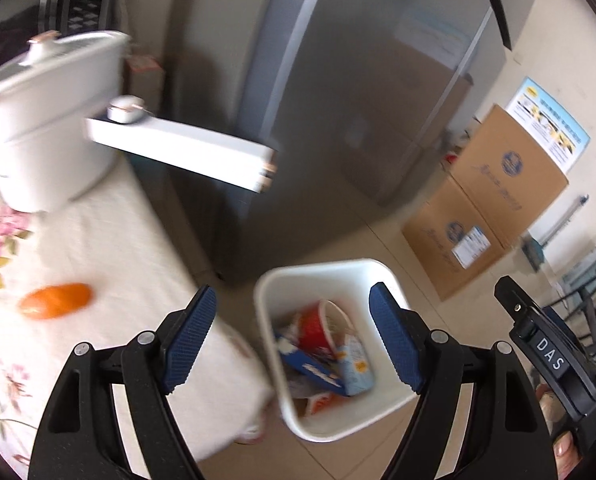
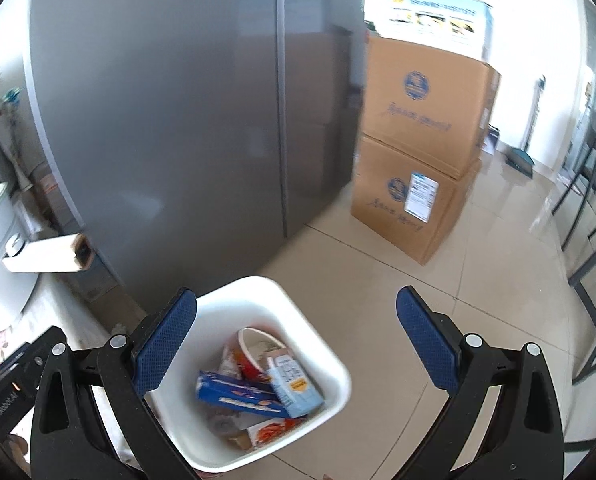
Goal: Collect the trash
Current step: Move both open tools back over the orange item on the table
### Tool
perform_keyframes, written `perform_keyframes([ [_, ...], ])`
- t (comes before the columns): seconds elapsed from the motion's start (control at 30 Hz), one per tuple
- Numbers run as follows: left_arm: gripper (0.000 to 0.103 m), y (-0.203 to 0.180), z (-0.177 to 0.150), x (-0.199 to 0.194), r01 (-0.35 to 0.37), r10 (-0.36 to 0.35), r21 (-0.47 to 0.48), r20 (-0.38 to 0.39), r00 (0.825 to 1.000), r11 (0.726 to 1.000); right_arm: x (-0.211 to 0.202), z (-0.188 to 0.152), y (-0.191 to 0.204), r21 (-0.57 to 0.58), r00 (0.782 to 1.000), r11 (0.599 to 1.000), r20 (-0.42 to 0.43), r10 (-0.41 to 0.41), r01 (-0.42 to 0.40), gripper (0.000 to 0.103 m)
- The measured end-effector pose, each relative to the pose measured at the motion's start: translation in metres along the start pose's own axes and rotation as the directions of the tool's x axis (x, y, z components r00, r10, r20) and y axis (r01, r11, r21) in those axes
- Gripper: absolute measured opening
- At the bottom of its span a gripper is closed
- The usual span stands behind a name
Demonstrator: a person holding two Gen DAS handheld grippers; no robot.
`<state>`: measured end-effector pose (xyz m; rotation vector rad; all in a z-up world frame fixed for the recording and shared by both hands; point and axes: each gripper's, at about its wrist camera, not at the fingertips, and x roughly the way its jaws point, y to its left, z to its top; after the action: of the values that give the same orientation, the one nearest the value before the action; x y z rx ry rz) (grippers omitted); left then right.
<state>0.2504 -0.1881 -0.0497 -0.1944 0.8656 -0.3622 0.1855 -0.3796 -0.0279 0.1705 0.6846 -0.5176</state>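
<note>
We are looking down into a white trash bin (image 1: 382,408) that is standing on the tiled floor (image 2: 378,292), just beside the edge of the table (image 1: 109,248) and in front of a grey refrigerator (image 2: 177,112). Inside it a red paper cup (image 2: 253,356) is lying on its side among a blue box (image 2: 237,396), a pale blue carton (image 2: 293,388) and some orange-printed packaging (image 2: 269,432) near the bottom.

We are holding our left claw (image 1: 291,340) over the table edge and the bin with its blue pads (image 1: 189,340) spread wide and nothing between them. Our right claw (image 2: 298,344) is hanging above the bin and the floor, likewise gaping wide and empty, and part of it is showing at the right edge of the left wrist view.

On the table's floral cloth an orange piece (image 1: 55,300) is lying well apart from a white pot (image 1: 45,128) with a long white handle (image 1: 181,152) that is sticking out past the table edge toward the refrigerator; the orange piece is too blurred to identify. Beyond the bin, two cardboard boxes (image 2: 418,160) are sitting stacked one on the other beside the refrigerator, and a dark chair (image 2: 594,216) is standing at the right.
</note>
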Motion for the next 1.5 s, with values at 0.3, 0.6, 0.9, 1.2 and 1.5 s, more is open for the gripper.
perform_keyframes([
  [0.3, 0.080, 0.085, 0.001, -0.038, -0.099, 0.102, -0.072, 0.046, 0.994, 0.992, -0.012, -0.019, 0.093, -0.187, 0.995, 0.978, -0.011, 0.095, -0.095, 0.096],
  [0.6, 0.080, 0.170, -0.008, -0.061, -0.176, 0.184, -0.169, 0.033, 0.982, 0.970, -0.027, -0.041, 0.178, -0.341, 0.983, 0.922, -0.033, 0.180, -0.180, 0.096],
  [0.9, 0.080, 0.261, -0.014, -0.102, -0.267, 0.282, -0.260, 0.022, 0.959, 0.928, -0.033, -0.082, 0.264, -0.582, 0.947, 0.751, -0.127, 0.295, -0.312, 0.096],
  [1.2, 0.080, 0.317, -0.022, -0.143, -0.277, 0.309, -0.323, 0.051, 0.950, 0.905, -0.021, -0.129, 0.334, -0.768, 0.877, 0.446, -0.314, 0.364, -0.460, 0.096],
  [1.5, 0.080, 0.341, -0.030, -0.137, -0.225, 0.247, -0.360, 0.014, 0.969, 0.905, 0.004, -0.136, 0.359, -0.674, 0.776, 0.393, -0.490, 0.397, -0.626, 0.091],
])
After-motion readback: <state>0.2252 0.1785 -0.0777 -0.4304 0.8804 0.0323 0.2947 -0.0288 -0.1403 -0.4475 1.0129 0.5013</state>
